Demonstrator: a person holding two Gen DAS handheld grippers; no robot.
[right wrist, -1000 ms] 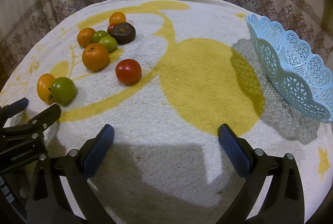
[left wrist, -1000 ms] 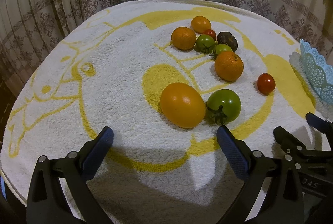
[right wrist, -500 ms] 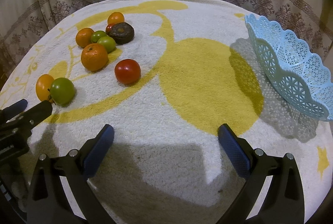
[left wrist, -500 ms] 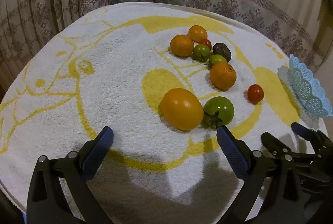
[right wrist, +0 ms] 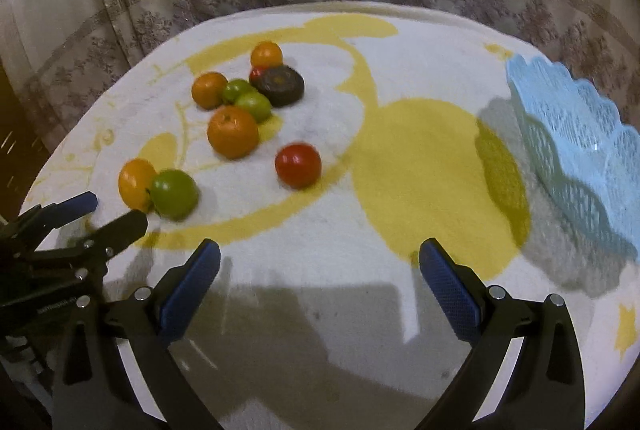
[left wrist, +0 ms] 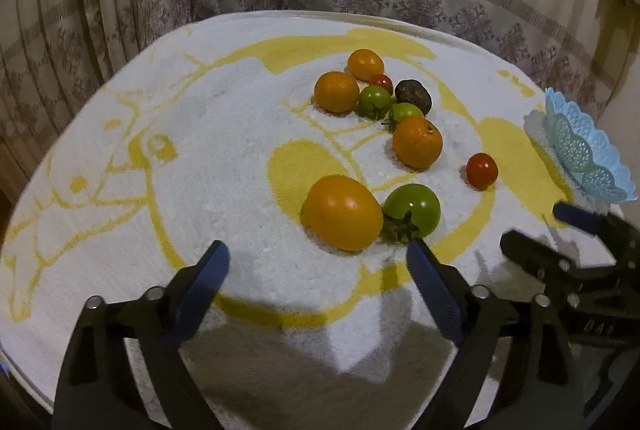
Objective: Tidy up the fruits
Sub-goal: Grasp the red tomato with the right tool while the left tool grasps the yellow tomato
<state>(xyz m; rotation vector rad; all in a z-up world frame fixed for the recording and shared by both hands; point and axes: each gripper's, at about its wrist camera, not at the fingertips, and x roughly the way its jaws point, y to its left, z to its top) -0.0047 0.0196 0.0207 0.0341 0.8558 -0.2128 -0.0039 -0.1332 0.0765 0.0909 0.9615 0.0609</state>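
Our left gripper (left wrist: pixel 316 262) is closing on nothing, a yellow tomato (left wrist: pixel 342 213) and green tomato (left wrist: pixel 414 211) just beyond its tips. Our right gripper (right wrist: pixel 320 262) gapes empty over the towel (right wrist: pixel 400 230). Remaining fruit clusters mid-towel; the blue basket (right wrist: pixel 580 146) sits at its right edge.

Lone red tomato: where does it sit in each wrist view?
Left wrist: the lone red tomato is right of centre, between the near orange and the blue basket.
Right wrist: centre-left, just right of that orange.
Shared landmark: the basket, by the right edge in both.
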